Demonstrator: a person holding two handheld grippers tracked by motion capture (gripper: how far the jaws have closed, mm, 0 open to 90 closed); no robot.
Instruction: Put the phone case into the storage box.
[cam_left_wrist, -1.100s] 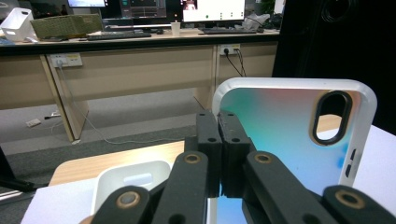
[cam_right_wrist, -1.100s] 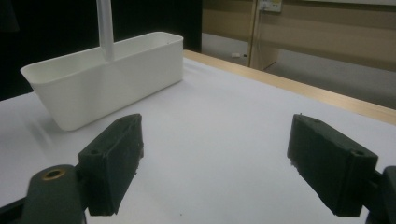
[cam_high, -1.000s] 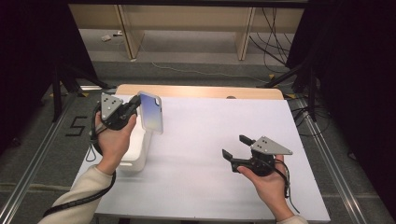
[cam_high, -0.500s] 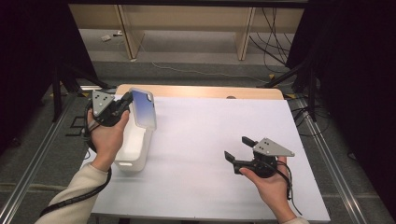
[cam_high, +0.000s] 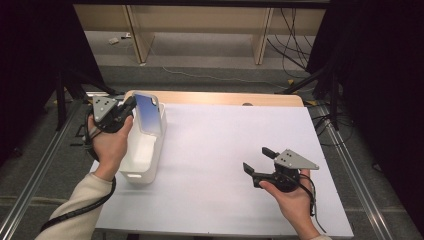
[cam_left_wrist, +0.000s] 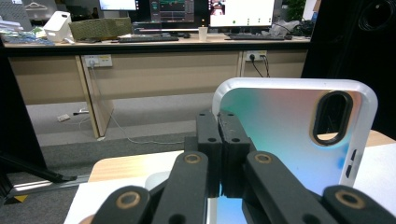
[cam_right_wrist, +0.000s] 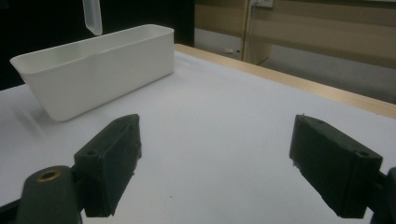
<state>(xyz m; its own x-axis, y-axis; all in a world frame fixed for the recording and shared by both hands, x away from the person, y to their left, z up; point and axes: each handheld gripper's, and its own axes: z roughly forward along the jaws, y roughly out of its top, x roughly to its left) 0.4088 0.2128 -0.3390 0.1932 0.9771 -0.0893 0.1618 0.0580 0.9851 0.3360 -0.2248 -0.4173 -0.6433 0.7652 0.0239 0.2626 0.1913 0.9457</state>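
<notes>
One phone case (cam_high: 148, 113) is in hand here, a white-rimmed shell with a blue-to-silver sheen and an oval camera cutout. It is held upright in the air at the far left of the table (cam_high: 225, 150), above the far end of the bin (cam_high: 144, 155) and not touching it. The left gripper (cam_high: 129, 106) has its jaws clamped on the case's left edge; in the left gripper view the two black jaws stand pressed together with the thin wall of the case (cam_left_wrist: 299, 130) between them, and the rest of the case spreads out to the right of them, cutout at the upper right.

The bin is a single long white tub, lying just under the case, near the table's left edge, its long side running from near to far. In the right gripper view the bin (cam_right_wrist: 98, 70) shows far left, with the lower corner of the case (cam_right_wrist: 92, 16) hanging over it.

The right gripper (cam_high: 260, 162) is well apart from the case, at the near right of the table, held low over the white top. Its jaws stand wide apart with nothing between them; the right gripper view shows bare table between the two black pads (cam_right_wrist: 112, 163).

Count: one case, one bin, two grippers, two hands, the left hand (cam_high: 111, 145) and the right hand (cam_high: 292, 200).
</notes>
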